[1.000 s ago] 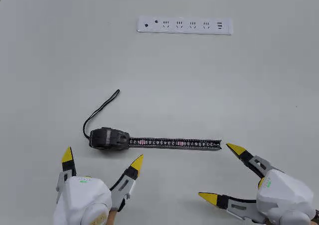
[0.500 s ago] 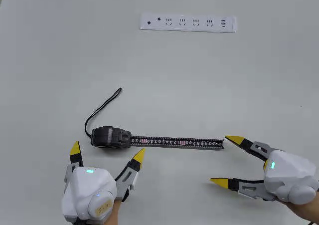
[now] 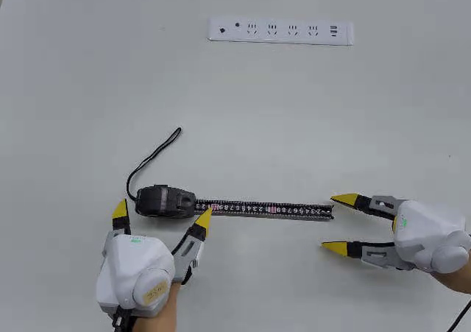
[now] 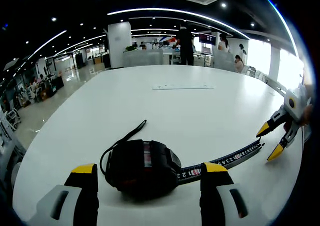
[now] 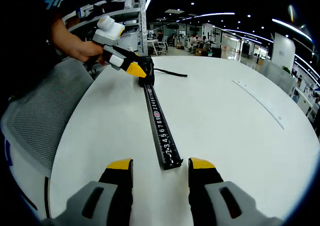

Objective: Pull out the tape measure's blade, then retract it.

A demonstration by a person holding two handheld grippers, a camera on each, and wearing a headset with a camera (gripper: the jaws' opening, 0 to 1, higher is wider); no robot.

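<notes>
Left claw (image 3: 162, 214), right claw (image 3: 339, 224) — both agape, empty — one tape measure (image 3: 165, 201).

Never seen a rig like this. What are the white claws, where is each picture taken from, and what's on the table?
No robot: a person holds a white, yellow-tipped two-jaw gripper in each hand. One picture comes from a headset camera; the round two from cameras on the grippers. On the white table lie a black tape measure case with a black cord strap, its dark numbered blade pulled out, and a white power strip behind. The left gripper is open astride the case, the right gripper open at the blade's end. Neither holds anything.
</notes>
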